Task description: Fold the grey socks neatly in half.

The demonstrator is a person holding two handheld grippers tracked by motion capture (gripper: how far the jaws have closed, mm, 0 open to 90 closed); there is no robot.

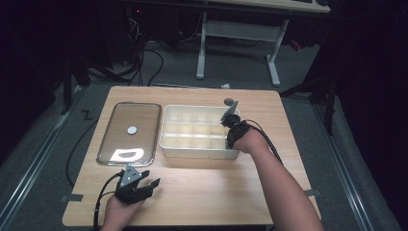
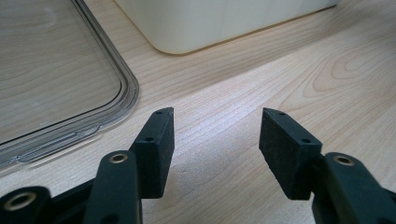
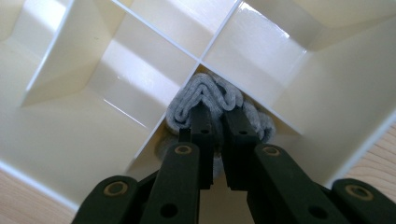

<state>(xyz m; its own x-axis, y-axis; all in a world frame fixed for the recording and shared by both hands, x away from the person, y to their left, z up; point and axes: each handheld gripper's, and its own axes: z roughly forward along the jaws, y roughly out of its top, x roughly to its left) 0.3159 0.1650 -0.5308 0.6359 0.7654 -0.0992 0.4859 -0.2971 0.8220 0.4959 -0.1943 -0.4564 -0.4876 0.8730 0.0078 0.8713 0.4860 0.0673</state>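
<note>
In the right gripper view my right gripper (image 3: 219, 114) reaches down into a compartment of the white divided box (image 3: 70, 140). It is shut on a crumpled grey felt piece (image 3: 212, 93) that bulges around the pads against the divider crossing. From the high view that gripper (image 1: 231, 135) sits in the box (image 1: 192, 107) at its right end, near the front wall. My left gripper (image 1: 146, 185) rests low over the table's front left and stands open. Between its pads (image 2: 215, 135) there is just bare wood.
A clear lid (image 1: 129, 132) lies flat left of the box, with a small white disc (image 1: 132, 129) on it; its corner (image 2: 70, 93) is just ahead of the left gripper. A small grey piece (image 1: 230, 102) lies behind the box. The wooden table (image 1: 216, 192) ends near the forearms.
</note>
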